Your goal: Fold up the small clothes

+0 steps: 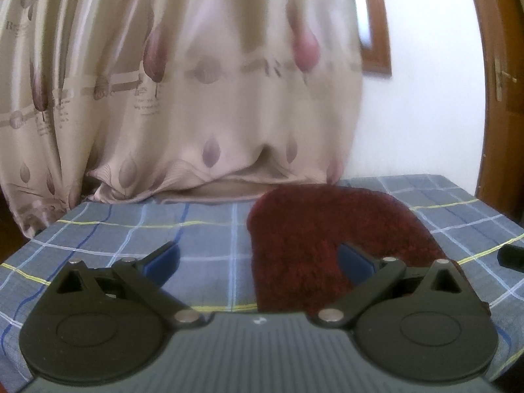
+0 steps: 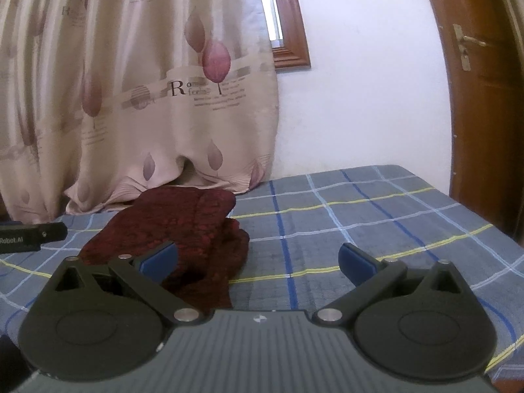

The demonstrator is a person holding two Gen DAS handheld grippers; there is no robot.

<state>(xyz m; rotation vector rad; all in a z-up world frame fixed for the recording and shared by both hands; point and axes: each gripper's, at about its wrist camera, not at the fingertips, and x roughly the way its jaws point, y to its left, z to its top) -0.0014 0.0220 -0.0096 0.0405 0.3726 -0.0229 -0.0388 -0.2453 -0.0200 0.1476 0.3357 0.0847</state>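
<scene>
Left tool [image 1: 258,262] spread wide; maroon garment [image 1: 311,235] on checked sheet [image 1: 131,229].

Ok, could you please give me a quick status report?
Both grippers open, left, right. Dark red garment lies folded on the checked cloth, ungripped. Nothing in the way.

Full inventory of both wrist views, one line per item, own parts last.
Dark red fuzzy knit garment: 1, maroon, lies bunched on the bed, between the two claws.
Blue plaid bedsheet: 1, grey-blue with white, blue and yellow lines, covers the bed.
Beige leaf-print curtain: 1, cream with mauve leaves and lettering, hangs behind the bed, hem resting on it.
Brown wooden window frame: 1, reddish brown, on the white wall beside the curtain.
Brown wooden door: 1, with a metal handle, far right.
Left claw: 1, black with blue pads, open, over the near edge of the garment.
Right claw: 1, black with blue pads, open, to the garment's right.
</scene>
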